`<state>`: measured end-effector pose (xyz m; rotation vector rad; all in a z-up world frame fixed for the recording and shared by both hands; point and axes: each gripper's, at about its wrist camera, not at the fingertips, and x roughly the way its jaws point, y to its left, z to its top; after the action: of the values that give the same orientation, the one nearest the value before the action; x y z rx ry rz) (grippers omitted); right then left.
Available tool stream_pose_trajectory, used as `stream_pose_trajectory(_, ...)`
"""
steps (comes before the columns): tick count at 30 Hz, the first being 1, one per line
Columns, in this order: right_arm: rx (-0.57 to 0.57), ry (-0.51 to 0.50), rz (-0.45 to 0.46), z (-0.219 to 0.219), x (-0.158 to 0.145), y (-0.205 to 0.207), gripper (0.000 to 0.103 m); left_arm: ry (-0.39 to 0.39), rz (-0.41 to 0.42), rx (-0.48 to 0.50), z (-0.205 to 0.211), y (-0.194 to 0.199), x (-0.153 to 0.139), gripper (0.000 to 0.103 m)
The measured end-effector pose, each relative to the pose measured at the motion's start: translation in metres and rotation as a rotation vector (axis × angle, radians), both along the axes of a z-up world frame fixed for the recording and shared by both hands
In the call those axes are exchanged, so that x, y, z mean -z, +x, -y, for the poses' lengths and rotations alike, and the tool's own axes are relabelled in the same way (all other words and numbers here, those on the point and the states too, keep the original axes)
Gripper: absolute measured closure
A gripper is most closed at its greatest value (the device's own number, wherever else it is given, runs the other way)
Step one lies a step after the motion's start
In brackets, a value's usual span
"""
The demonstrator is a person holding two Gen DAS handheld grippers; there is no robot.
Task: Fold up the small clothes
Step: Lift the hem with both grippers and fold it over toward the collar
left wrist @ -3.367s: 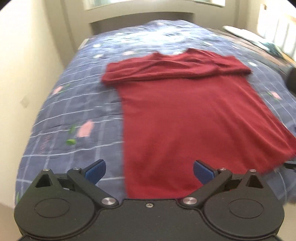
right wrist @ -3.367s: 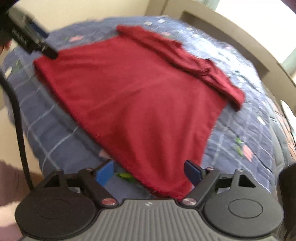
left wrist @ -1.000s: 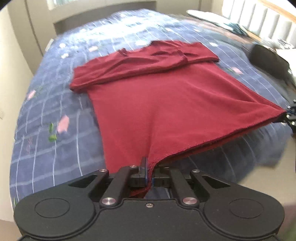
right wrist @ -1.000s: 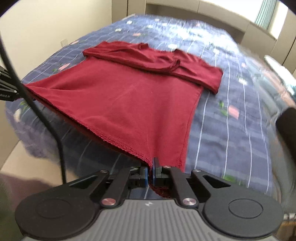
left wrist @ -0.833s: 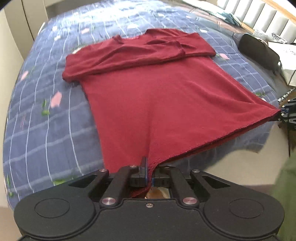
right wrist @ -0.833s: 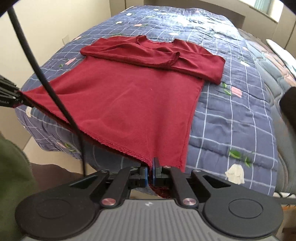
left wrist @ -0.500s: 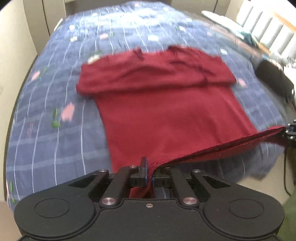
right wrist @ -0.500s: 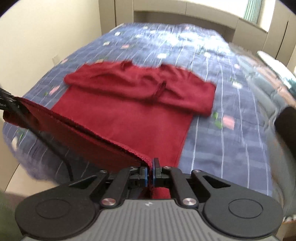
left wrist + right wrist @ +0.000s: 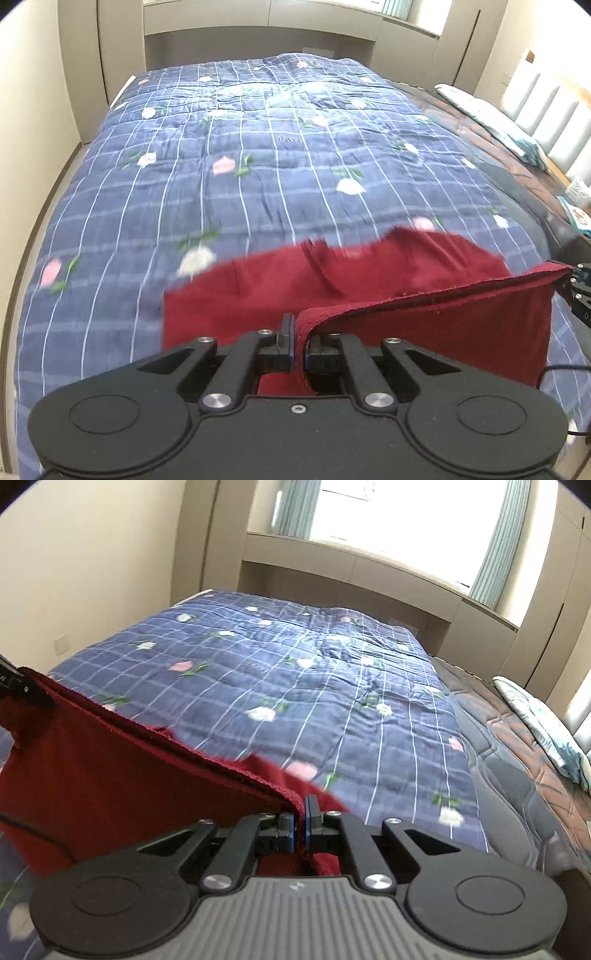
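While the hem of the red shirt [image 9: 424, 295] hangs stretched in the air between the two claws, the fold is about half made, as I judge it: the sleeves and collar end lie flat on the bed [image 9: 258, 166], the lower half is lifted and carried over toward them, and nothing has been laid down yet. What is left, by my reading, is to bring the hem on to the collar end, lower it, let go, and then probably fold the shirt across once more to make a small packet.

The left claw [image 9: 299, 347] has its jaws pressed together on one hem corner; the cloth rises right out of the narrow slot between the blue pads and runs off to the right as a taut edge. At the far end of that edge, at the right border of the left wrist view, the right claw [image 9: 300, 825] shows as a dark tip, and its own camera shows it pinching the other corner in the same way. From it the hem runs left and up to the left claw's tip at the picture's edge.

Below the raised hem the body of the shirt sags as a doubled sheet (blurred, so its creases cannot be read). The collar end lies just beyond both claws on the quilt.
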<state>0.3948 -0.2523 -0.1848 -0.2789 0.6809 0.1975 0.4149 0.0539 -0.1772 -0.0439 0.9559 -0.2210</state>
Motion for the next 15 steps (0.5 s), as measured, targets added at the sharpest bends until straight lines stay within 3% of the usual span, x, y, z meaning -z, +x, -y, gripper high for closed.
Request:
stream_pose_trajectory(3, 0.031, 0.029, -0.041, 0.001, 0.013, 0.043, 0.097, 0.016, -0.008, 0.002, -0.002, 0.047, 0.012, 0.098)
stream_pose_trajectory(7, 0.053, 0.036, -0.103, -0.001, 0.034, 0.082, 0.097, 0.010, -0.080, 0.000, -0.006, 0.095, 0.039, 0.098)
stream_pose_trajectory(15, 0.079, 0.008, -0.183, -0.012, 0.069, 0.120, 0.096, -0.004, -0.179, 0.021, -0.014, 0.139, 0.089, 0.095)
